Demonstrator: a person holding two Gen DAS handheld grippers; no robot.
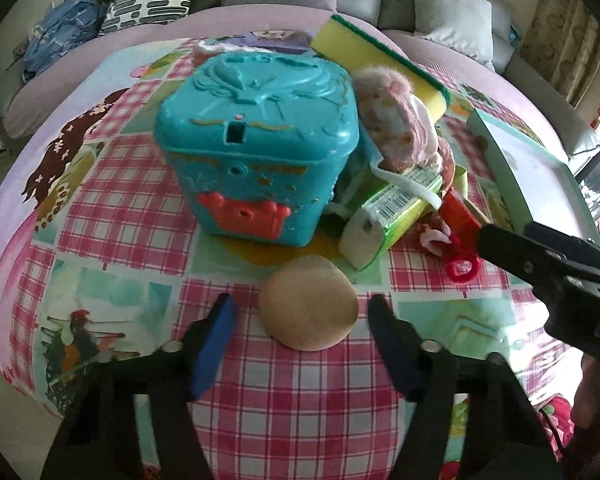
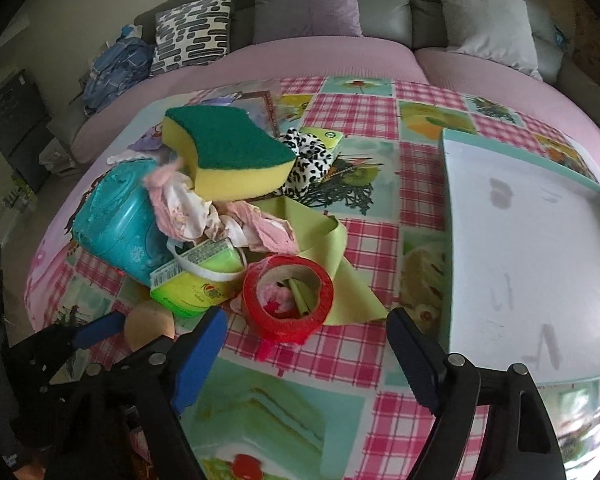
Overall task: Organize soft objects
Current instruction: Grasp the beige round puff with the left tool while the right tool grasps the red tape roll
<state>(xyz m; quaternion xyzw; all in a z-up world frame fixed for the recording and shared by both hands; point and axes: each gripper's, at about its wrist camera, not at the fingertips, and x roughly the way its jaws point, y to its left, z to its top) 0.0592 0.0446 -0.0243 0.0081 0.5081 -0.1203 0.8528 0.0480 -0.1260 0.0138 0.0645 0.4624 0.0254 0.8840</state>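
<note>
Now left hand-held gripper gapes around beige puff; right hand-held gripper wide, empty

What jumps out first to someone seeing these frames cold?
The heap mid-table: a teal plastic box with a yellow-green sponge perched on crumpled pink cloth beside it. In front, a beige puff sits between the open left gripper fingers, untouched. An empty pale tray lies right of the heap.

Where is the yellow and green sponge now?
In the right wrist view the sponge sits atop the pile, left of centre, above the pink cloth and beside the teal box.
</note>
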